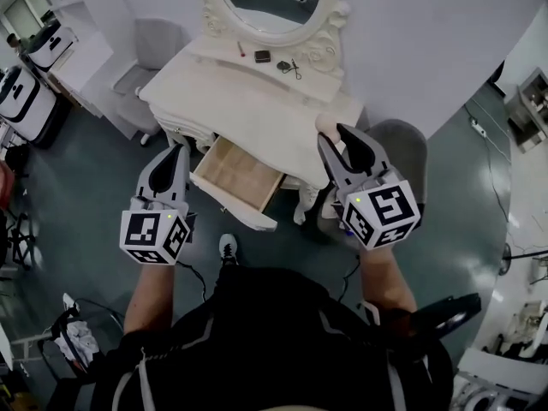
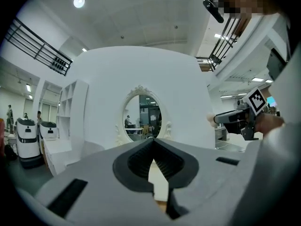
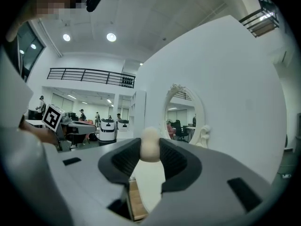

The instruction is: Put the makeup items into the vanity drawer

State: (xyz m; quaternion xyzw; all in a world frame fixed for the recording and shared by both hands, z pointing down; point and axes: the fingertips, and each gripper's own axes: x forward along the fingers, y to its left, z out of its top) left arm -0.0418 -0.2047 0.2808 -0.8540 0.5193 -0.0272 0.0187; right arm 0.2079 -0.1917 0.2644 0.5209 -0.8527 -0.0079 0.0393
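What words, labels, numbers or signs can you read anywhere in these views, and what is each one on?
No readable words, numbers or brands in any view.
Left gripper, marker cube: black-and-white square codes, no letters.
Right gripper, marker cube: same kind of codes.
Makeup sponge: plain.
Small dark case on the vanity: too small to read.

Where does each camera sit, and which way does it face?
Head view: on the head, looking steeply down at the vanity and open drawer; both forearms show.
Left gripper view: on the left hand-held gripper, facing the mirror; shut jaws show.
Right gripper view: on the right hand-held gripper, facing likewise; jaws grip a sponge.
Shared: the mirror.
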